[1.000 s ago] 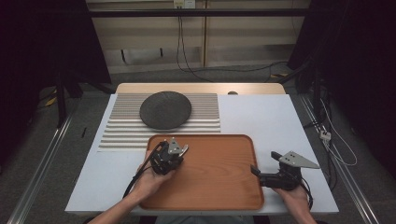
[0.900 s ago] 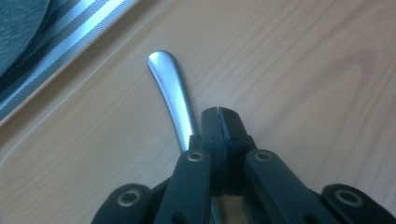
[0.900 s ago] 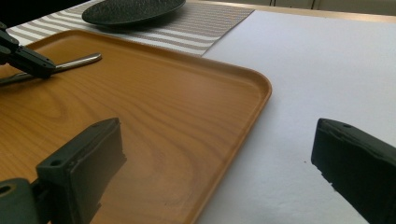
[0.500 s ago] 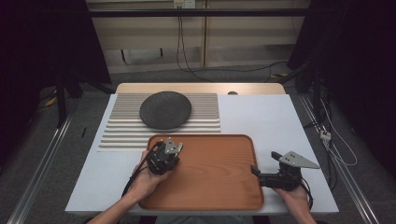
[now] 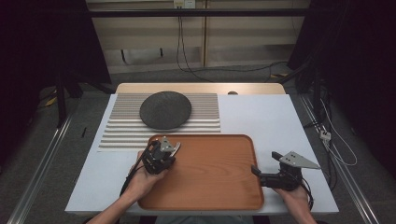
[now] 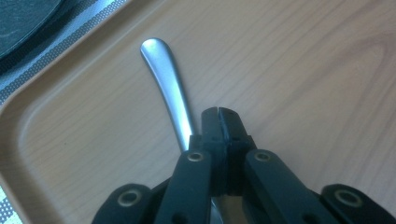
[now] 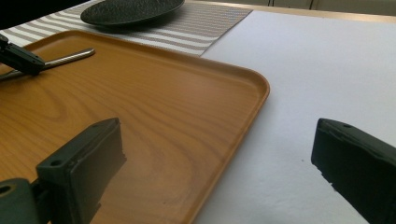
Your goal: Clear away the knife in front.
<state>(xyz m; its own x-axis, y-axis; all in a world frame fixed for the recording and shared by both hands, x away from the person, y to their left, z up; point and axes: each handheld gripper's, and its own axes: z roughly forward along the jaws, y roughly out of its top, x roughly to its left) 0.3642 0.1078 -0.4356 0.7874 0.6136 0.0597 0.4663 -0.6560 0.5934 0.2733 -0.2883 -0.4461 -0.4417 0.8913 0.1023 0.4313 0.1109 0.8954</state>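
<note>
A white table [image 5: 261,121] carries a wooden tray [image 5: 210,177] at its near edge, a striped mat [image 5: 205,109] behind it and a dark plate [image 5: 165,109] on the mat.

Over the tray's far-left corner, the left gripper [image 6: 218,116] has its jaws pressed together beside a metal utensil handle [image 6: 166,79] lying on the tray; whether they pinch it cannot be told. The right gripper [image 5: 256,171], jaws spread wide and empty, sits at the tray's right edge.
</note>
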